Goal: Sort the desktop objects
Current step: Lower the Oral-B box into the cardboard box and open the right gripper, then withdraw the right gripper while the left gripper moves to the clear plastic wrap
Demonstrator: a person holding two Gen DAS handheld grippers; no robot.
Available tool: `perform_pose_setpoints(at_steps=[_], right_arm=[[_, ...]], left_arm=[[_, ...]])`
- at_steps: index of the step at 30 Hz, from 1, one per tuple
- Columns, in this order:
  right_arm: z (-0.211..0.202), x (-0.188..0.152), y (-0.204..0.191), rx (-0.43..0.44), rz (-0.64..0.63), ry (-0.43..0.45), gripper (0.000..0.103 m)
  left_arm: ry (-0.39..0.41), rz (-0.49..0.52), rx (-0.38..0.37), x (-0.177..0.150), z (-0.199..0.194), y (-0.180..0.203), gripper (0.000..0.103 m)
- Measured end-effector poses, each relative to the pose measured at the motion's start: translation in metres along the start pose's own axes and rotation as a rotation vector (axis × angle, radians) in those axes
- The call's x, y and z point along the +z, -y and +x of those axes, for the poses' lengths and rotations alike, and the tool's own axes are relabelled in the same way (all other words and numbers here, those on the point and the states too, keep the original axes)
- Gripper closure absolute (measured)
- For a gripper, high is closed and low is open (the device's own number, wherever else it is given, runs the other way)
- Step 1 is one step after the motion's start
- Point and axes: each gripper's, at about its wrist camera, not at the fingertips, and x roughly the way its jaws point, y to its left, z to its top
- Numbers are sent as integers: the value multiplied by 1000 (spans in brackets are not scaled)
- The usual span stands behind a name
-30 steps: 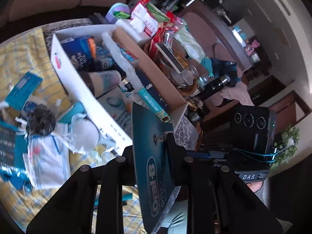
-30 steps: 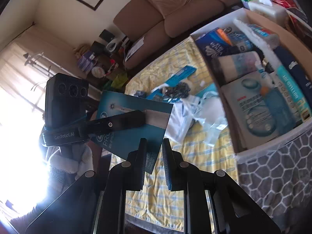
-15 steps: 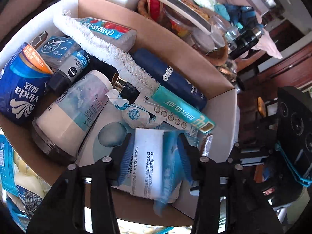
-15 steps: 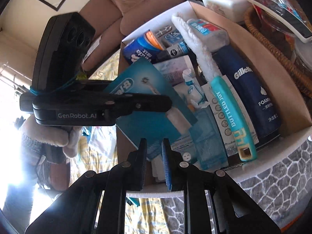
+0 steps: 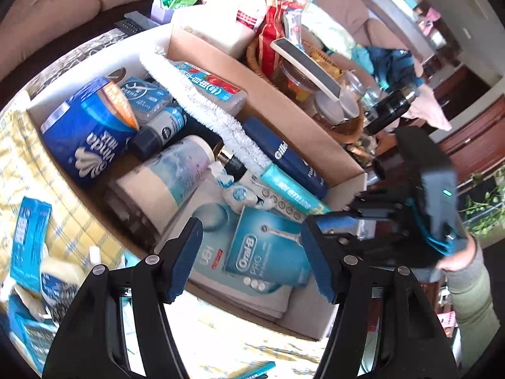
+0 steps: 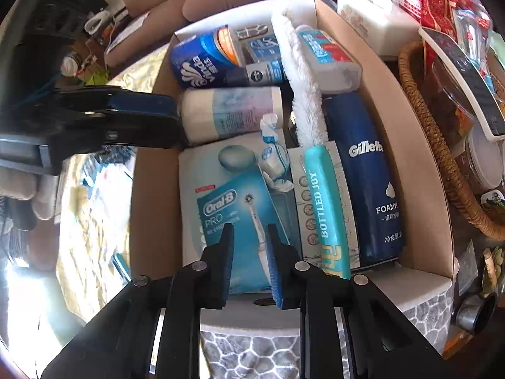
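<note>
The Oral-B box is out of the left gripper now, lying flat in the cardboard box on top of the white pack. Those jaws, clamped on it a second ago, stand wide apart. The right gripper now hangs over the box's near end.

Left black plastic gripper: silver screws, ribbed blue pads on fingers. Right black plastic gripper identical; white glove, grey-green sleeve.
</note>
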Motion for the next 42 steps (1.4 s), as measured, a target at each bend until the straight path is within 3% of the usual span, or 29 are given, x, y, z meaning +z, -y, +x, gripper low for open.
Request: perform_pose_setpoints(at_steps=[4,8,10,11,16,19,24,28,31,38,42], right_arm=[[14,-1,3,-12,5,-43,80],[11,-3,3,-42,24,-15,77],[12,-3,6,-58,32,-14,51],[15,-3,5,-60,34,-23,49],[23,-1,-7,1,33,-57,58],[26,-1,-21,19,15,-66,58],[40,1,-36,72,33,-102,58],[22,5,-38,-15,2,-36,61],[21,2,-25,-45,42,-47,61],[33,-5,-19,68,103,-86,61],[33,-5,-25,96,108,-91,61]], left_arm=[[28,-39,-39,-20,-11,-12,41],[48,-85,-57,-33,-18,-25,41],[56,-101,-66,-39,-19,-28,41],[61,-106,-71,-43,-20,-29,41],[60,-115,-81,-58,-23,-23,40],[58,-120,-88,-68,-25,-20,35],[60,-128,-92,-79,-28,-18,35],[78,-141,-94,-83,-36,-22,35],[87,-153,-96,-86,-37,-27,35],[100,-194,-105,-107,-40,-42,34],[98,-159,-44,-125,-39,-43,29]])
